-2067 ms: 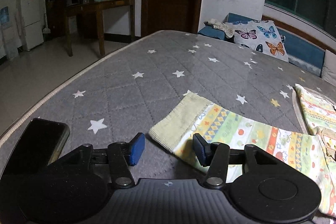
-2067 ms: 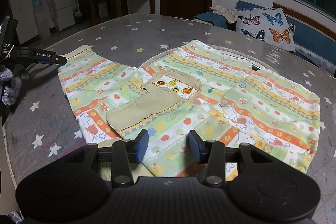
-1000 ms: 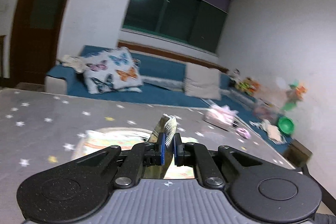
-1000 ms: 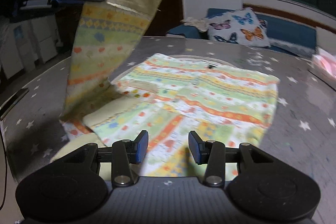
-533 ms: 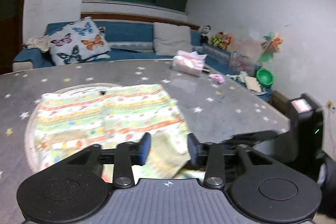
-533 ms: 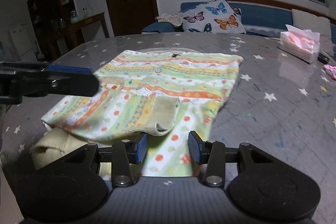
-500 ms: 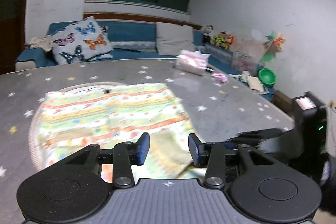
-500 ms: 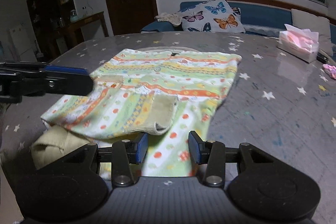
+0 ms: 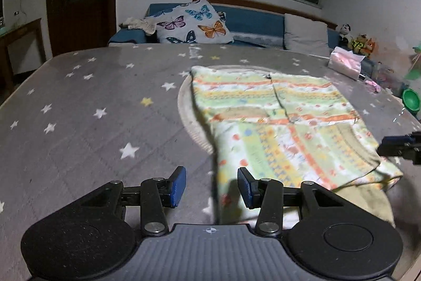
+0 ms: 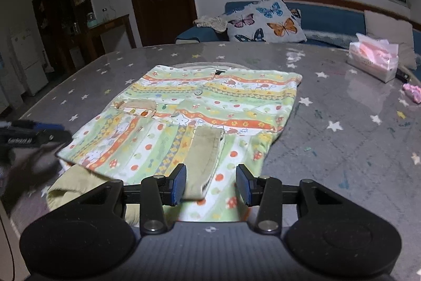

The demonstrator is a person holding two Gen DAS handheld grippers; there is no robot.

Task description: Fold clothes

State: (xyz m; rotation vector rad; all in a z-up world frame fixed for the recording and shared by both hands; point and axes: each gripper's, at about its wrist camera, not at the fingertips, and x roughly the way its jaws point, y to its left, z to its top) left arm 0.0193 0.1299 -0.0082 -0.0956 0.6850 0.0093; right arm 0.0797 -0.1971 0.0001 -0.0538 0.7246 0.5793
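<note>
Star-print grey table (image 10: 342, 149), patterned garment (image 10: 210, 107), tissue pack (image 10: 373, 59)

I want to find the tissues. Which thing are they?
Look at the grey star-patterned table, then past the striped shirt towards its far right edge. The tissue pack sits there: a clear wrapper, pink inside, boxier than the small pink scrap nearby.

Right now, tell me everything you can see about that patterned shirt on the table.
The shirt lies flat on the grey star-print table cover, soft cotton-like cloth in pale green, yellow and orange bands with small cartoon prints. It has buttons down the front and a khaki-topped chest pocket. One sleeve is folded across the body, its khaki cuff pointing at the right gripper. Neither gripper touches it; both stand open.
</note>
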